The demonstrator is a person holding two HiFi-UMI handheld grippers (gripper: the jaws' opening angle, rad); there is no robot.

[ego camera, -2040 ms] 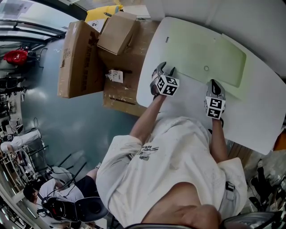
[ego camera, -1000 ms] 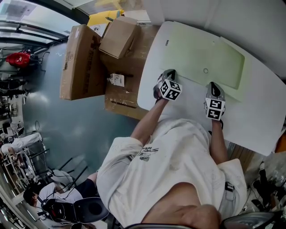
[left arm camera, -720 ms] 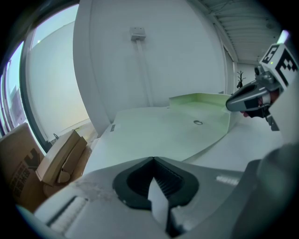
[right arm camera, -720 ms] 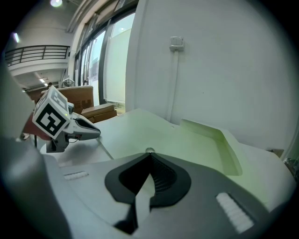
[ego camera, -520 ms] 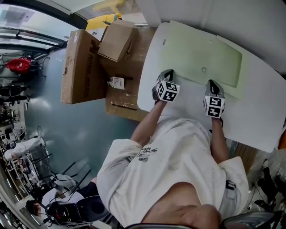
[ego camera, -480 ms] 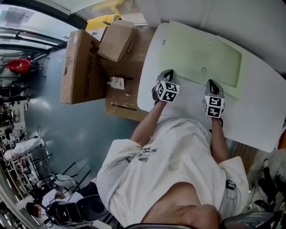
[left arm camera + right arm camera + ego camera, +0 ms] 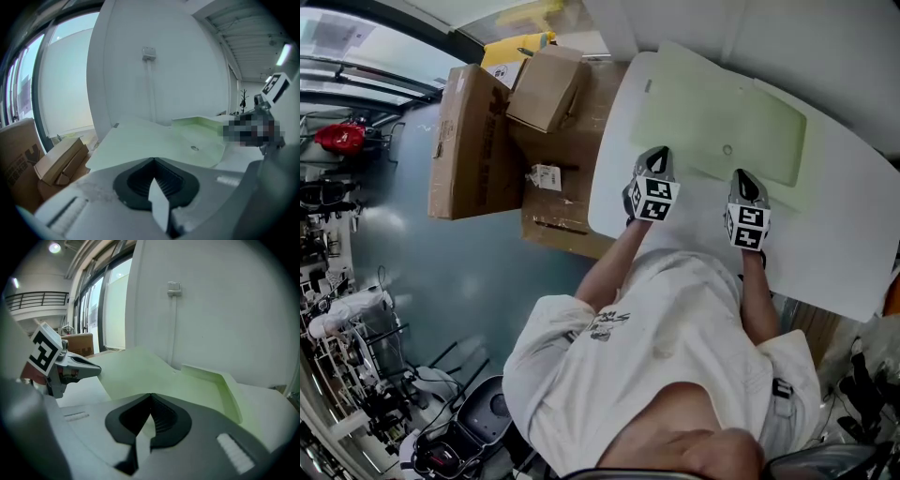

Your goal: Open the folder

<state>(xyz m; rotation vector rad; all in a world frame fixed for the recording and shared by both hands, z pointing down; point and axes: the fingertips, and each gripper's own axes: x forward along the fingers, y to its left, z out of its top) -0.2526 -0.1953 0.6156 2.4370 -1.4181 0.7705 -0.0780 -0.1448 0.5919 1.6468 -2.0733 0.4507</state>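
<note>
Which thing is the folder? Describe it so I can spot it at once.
Start at the white rounded table by the wall. On its far half lies the pale green plastic folder, wide and thin, with a small round button near its near edge. It is the only green thing there; its neighbours to the left are brown cardboard boxes.

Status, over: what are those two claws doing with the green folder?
Left gripper shut on folder edge. Right gripper likewise. Folder on table, not yet open. Nothing in the way.
</note>
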